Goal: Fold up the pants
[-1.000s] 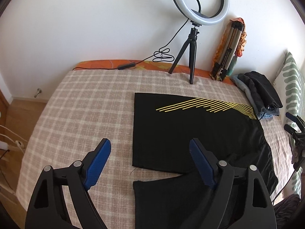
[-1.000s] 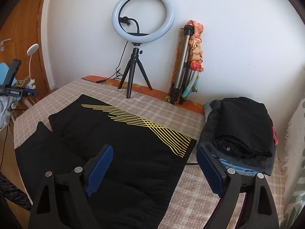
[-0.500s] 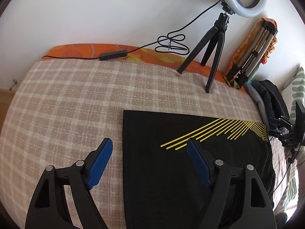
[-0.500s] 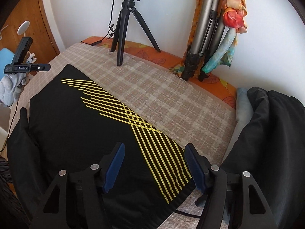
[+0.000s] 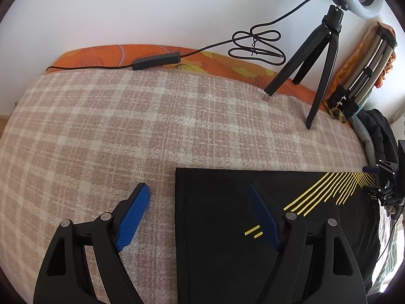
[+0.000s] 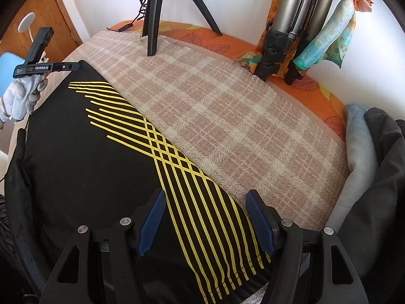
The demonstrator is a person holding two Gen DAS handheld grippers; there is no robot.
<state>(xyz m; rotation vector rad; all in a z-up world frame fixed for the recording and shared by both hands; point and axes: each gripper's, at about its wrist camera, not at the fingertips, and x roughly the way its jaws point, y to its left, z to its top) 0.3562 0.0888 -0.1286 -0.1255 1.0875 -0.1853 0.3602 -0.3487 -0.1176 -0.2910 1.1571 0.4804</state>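
Black pants point(image 5: 222, 228) with yellow stripes lie flat on the plaid blanket point(image 5: 126, 126). My left gripper point(image 5: 198, 190) is open, low over the far left corner of the pants, one finger over the blanket and one over the cloth. My right gripper point(image 6: 205, 197) is open, low over the striped far right corner of the pants point(image 6: 101, 164), its fingers either side of the stripes. Neither holds cloth. The left gripper also shows at the left in the right wrist view point(image 6: 73, 66).
A ring-light tripod point(image 5: 319, 58) and its cable point(image 5: 157, 60) stand at the blanket's far edge. A folded tripod with a coloured cloth point(image 6: 286, 25) leans on the wall. A pile of dark and grey clothes point(image 6: 374, 177) lies at the right.
Both grippers have moved forward and down toward the far corners of the pants. The right gripper's jaws have narrowed somewhat but stay open.
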